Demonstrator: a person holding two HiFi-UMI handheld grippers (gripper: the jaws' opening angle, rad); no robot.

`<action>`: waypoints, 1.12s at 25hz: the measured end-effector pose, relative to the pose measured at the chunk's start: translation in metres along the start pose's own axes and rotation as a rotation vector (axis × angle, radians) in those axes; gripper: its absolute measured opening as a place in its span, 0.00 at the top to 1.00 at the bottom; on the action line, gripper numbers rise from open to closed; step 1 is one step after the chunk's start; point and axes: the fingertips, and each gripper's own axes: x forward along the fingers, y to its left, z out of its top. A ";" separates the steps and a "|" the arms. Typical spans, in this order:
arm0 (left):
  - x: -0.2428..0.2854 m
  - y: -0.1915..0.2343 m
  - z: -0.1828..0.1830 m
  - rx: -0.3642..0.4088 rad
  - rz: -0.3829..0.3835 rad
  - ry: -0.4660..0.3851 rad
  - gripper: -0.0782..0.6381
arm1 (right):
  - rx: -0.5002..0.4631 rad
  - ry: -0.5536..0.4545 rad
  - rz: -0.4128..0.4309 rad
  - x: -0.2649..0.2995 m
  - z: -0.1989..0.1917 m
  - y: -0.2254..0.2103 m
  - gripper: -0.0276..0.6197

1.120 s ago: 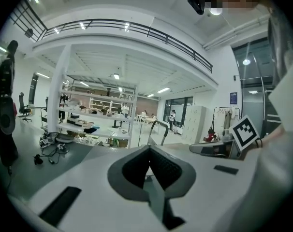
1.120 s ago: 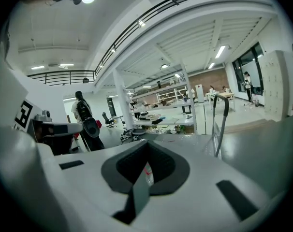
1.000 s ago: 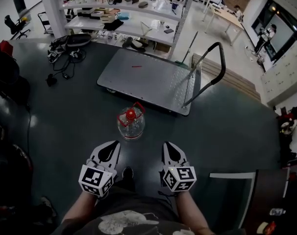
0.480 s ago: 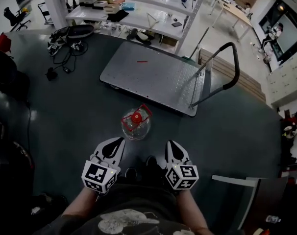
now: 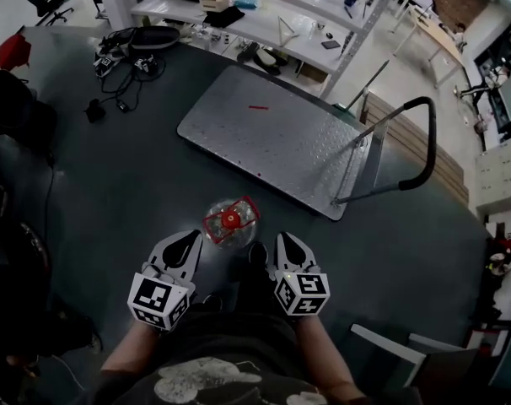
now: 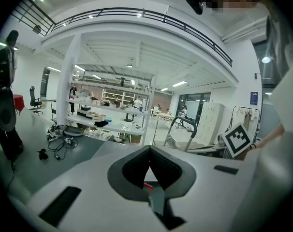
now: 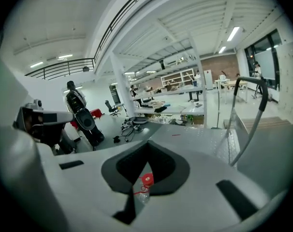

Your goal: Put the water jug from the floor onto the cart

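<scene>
The clear water jug [image 5: 230, 220], with a red cap and red handle, stands on the dark floor just short of the cart. The cart's metal deck [image 5: 272, 137] lies beyond it, its black push handle [image 5: 407, 142] on the right. My left gripper [image 5: 192, 236] is shut and empty, just left of the jug. My right gripper [image 5: 282, 237] is also shut and empty, just right of the jug. In the right gripper view the jug's red cap [image 7: 145, 180] shows through the gap under the closed jaws [image 7: 149, 144]. The left gripper view shows only a sliver of red [image 6: 147, 185] there.
White shelving [image 5: 239, 15] loaded with boxes and tools stands behind the cart. Cables and gear [image 5: 125, 53] lie on the floor at the back left. Dark equipment [image 5: 11, 116] lines the left side. A white frame [image 5: 390, 348] sits at the lower right.
Both grippers have moved forward and down toward the jug. It now sits between their tips instead of well ahead of them. The jaws have stayed shut.
</scene>
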 end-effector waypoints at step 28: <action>0.202 0.061 -0.141 -0.192 0.282 0.223 0.88 | -0.162 0.539 0.268 0.240 -0.183 -0.094 0.83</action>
